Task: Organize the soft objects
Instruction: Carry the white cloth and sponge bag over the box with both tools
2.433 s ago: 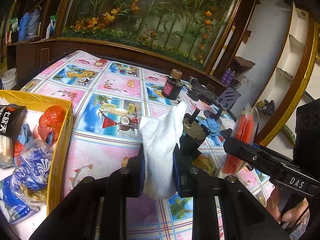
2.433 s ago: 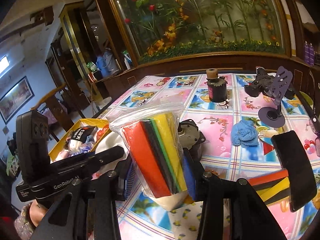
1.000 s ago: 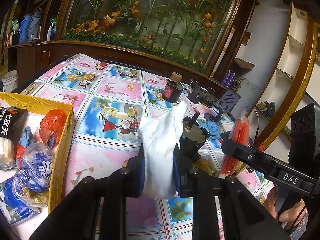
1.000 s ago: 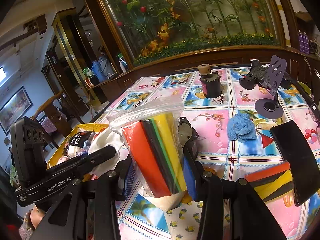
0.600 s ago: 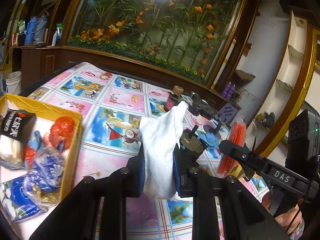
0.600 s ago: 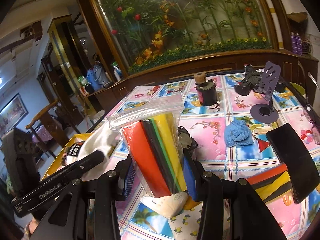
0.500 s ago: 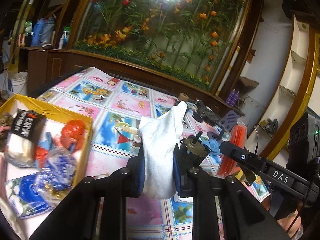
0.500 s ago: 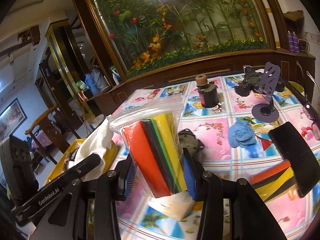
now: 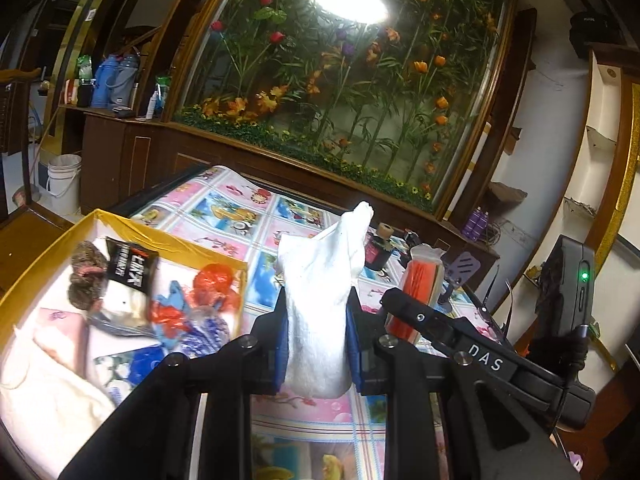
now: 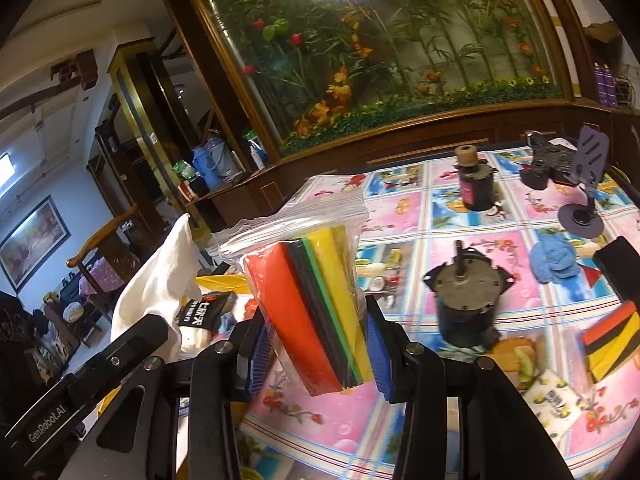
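Note:
My left gripper (image 9: 318, 344) is shut on a white cloth (image 9: 324, 280) that stands up between its blue pads, just right of a yellow box (image 9: 132, 226). The box holds several soft things: a red bag (image 9: 212, 284), blue-printed packets (image 9: 200, 328), a black-labelled pack (image 9: 130, 270) and white fabric. My right gripper (image 10: 316, 348) is shut on a clear zip bag of coloured foam sheets (image 10: 316, 296), red, black, green and yellow, held above the patterned tablecloth (image 10: 404, 216). In the right wrist view the white cloth (image 10: 160, 280) and the left gripper's body show at the left.
On the table lie a grey motor (image 10: 466, 300), a blue cloth ball (image 10: 554, 258), a dark jar with a cork top (image 10: 476, 186), a purple stand (image 10: 586, 184), a black pad (image 10: 622, 272) and another pack of coloured sheets (image 10: 608, 340). A planted glass wall stands behind.
Both grippers have swung left and risen a little with their loads. The yellow box now fills more of the left wrist view, and the motor lies further right in the right wrist view.

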`<state>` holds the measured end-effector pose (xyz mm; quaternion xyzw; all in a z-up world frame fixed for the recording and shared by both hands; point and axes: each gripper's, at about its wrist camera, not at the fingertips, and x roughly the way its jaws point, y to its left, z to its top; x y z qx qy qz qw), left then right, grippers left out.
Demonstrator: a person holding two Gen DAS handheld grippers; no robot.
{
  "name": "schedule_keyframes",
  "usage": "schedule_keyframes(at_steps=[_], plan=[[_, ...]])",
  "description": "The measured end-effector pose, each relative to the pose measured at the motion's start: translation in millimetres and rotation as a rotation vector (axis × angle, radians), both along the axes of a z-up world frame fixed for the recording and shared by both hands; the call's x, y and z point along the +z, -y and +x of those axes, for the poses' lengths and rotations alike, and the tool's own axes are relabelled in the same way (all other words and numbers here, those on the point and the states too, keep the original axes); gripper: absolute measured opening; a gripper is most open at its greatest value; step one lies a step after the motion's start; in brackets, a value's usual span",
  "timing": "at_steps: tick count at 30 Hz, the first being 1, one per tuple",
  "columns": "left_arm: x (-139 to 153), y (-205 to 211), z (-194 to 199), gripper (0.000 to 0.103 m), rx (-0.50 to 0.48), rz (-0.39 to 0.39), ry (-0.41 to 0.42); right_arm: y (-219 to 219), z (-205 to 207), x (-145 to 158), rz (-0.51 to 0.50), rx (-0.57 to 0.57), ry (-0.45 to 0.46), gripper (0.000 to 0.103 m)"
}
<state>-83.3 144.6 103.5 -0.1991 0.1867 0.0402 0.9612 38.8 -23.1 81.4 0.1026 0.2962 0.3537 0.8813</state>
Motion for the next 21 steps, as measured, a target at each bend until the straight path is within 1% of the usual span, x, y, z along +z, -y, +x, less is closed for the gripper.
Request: schedule_keyframes(at_steps=[6, 12, 16, 18, 21], plan=[[-1.5, -28.2, -26.7, 0.023, 0.065, 0.005, -0.009, -30.0, -8.7, 2.4, 0.002, 0.041, 0.012, 0.047], [-10.6, -71.0, -50.2, 0.023, 0.174, -0.014, -0.053, -73.5, -10.5, 1.4, -0.009, 0.115, -0.01, 0.047], [-22.1, -95.7, -53.9, 0.023, 0.228, -0.061, -0.098, -105.5, -5.9, -2.8, -0.011, 0.184, -0.05, 0.047], [-28.1, -102.8, -54.3, 0.023, 0.25, -0.07, -0.129, -124.0, -4.2, -8.7, -0.025, 0.228, -0.084, 0.047], [-38.6, -110.9, -53.2, 0.023, 0.272, -0.078, -0.175, -151.6, -0.5, -20.2, -0.059, 0.264, -0.123, 0.047]])
